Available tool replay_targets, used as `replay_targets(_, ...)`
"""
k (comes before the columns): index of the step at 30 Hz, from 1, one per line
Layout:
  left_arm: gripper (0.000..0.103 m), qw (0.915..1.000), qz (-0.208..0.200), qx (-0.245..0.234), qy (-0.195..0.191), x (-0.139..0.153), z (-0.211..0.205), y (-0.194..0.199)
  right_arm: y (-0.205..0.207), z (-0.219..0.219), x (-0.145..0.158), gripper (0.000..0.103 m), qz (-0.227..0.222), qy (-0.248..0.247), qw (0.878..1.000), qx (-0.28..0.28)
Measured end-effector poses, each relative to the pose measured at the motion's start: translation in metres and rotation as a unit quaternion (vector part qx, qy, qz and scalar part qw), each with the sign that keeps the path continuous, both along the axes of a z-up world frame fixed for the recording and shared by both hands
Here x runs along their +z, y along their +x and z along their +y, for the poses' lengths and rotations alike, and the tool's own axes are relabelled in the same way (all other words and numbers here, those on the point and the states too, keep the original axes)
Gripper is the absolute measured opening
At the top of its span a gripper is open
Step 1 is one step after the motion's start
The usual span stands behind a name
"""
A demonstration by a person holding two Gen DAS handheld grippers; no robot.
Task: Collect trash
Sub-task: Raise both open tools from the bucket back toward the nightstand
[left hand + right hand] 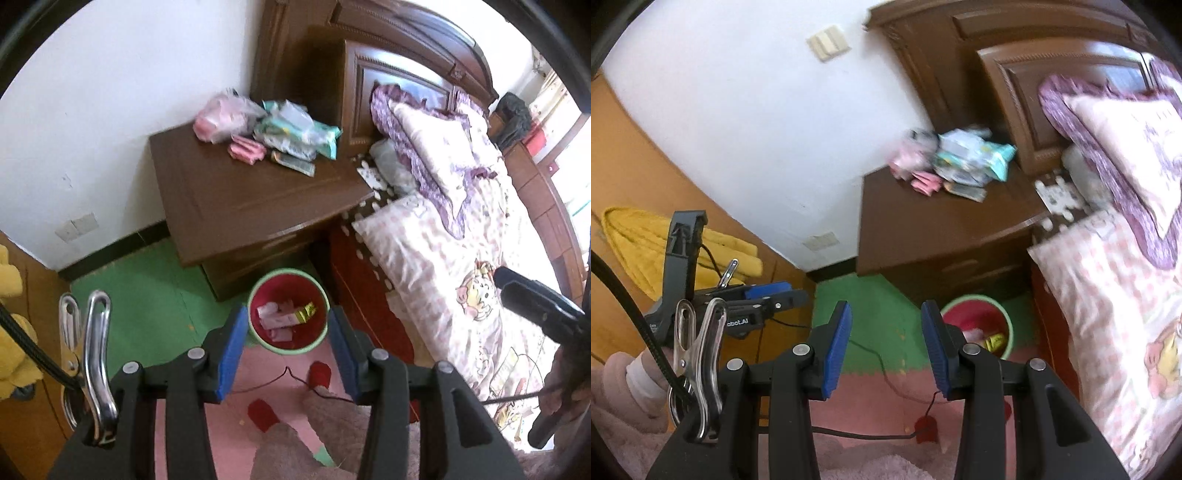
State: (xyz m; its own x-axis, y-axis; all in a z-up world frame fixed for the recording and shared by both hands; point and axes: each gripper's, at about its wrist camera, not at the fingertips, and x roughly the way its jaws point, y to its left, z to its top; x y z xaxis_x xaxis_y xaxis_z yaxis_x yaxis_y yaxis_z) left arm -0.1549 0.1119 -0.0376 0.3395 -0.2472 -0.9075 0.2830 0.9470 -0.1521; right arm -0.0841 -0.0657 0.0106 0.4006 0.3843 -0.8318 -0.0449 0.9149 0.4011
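A red bin with a green rim point(258, 338) stands on the floor in front of the nightstand, holding pink wrappers point(275, 314) and a yellow-green packet point(306, 312). My left gripper point(288, 347) is open and empty, hovering above the bin. My right gripper point(886, 339) is open and empty, held above the green floor mat left of the bin point(1006, 317). The right gripper's body shows at the right edge of the left wrist view point(535, 306). The left gripper shows at the left of the right wrist view point(798, 293).
A brown nightstand point(236, 199) carries plastic bags and packets point(280, 129) at its back. A bed with pink bedding point(454, 258) and pillows lies right of it. Green and pink foam mats point(147, 284) cover the floor. A yellow garment point(646, 240) hangs at left.
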Motion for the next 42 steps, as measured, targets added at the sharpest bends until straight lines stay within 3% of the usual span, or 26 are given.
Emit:
replay_targets(5, 0.047, 0.9994, -0.027, 0.020, 0.012, 0.022, 0.024, 0.017, 0.021, 0.032, 0.013, 0.041, -0.032, -0.010, 0.999, 0.023)
replay_targets(12, 0.047, 0.9969, -0.040, 0.062, 0.025, 0.036, 0.054, 0.058, 0.072, 0.066, 0.008, 0.041, -0.046, -0.007, 0.998, 0.048)
replay_targets(18, 0.047, 0.9940, -0.049, 0.091, 0.037, 0.044, 0.072, 0.107, 0.119, 0.080, 0.002, 0.041, -0.054, 0.013, 0.996, 0.075)
replay_targets(24, 0.047, 0.9934, -0.056, 0.093, 0.038, 0.047, 0.073, 0.160, 0.167, 0.081, -0.008, 0.041, -0.045, 0.002, 0.996, 0.075)
replay_targets(32, 0.047, 0.9972, -0.042, 0.058, 0.020, 0.027, 0.065, 0.242, 0.233, 0.072, -0.032, 0.041, -0.030, 0.008, 0.999, 0.017)
replay_targets(42, 0.047, 0.9986, 0.004, -0.053, 0.001, -0.013, 0.046, 0.360, 0.314, 0.069, -0.086, 0.041, 0.010, 0.009, 0.992, -0.124)
